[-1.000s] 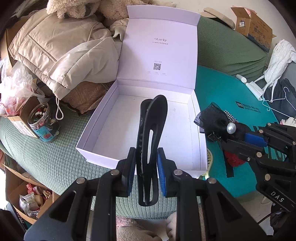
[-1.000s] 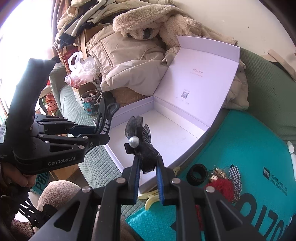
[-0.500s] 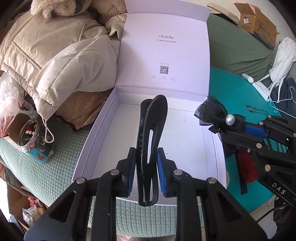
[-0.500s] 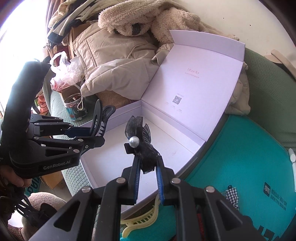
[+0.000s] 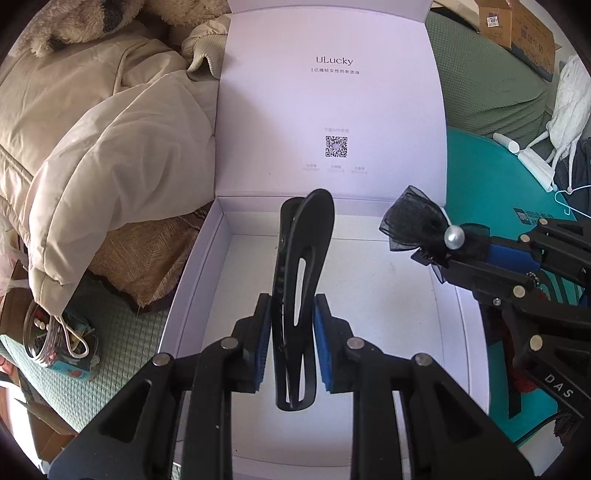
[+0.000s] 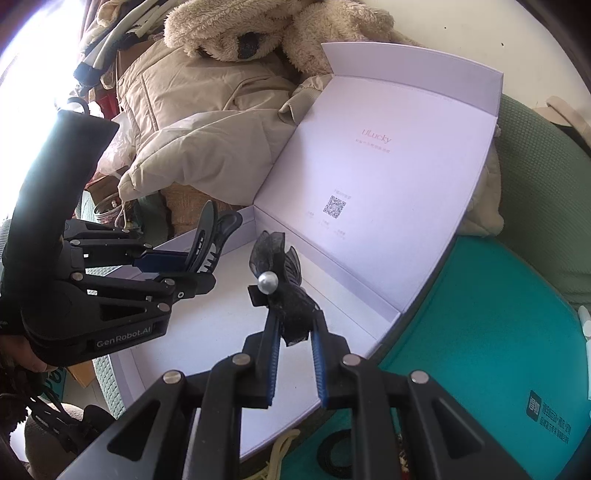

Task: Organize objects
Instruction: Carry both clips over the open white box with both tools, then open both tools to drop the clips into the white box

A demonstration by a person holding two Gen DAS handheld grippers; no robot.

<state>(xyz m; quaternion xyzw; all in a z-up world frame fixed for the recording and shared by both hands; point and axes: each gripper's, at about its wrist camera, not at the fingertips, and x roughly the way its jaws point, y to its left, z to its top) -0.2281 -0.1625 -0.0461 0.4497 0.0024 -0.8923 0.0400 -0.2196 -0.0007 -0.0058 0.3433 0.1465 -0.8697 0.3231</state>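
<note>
both tongs hang over the open box [image 5: 192, 280], each loaded. left tongs [image 5: 291, 343] are clamped on a black clip [image 5: 301, 280] above the box floor; right tongs [image 6: 293, 354] pinch a black bow [image 6: 284, 291] nearer the box's right wall. both angle steeply down. lower close to the floor before releasing, keeping them apart.

White open cardboard box [image 5: 373, 295] on green quilted cover [image 5: 125, 343], lid upright at far side. Beige padded jacket [image 5: 96, 140] left of box; plush toy [image 6: 258, 29] behind jacket. Clear round jar [image 5: 55, 347] left-front of box. Teal mat [image 6: 498, 332] right of box. Long black hair clip [image 5: 301, 280] and black mesh bow with pearl [image 6: 280, 284] over box interior, bow on the right.
</note>
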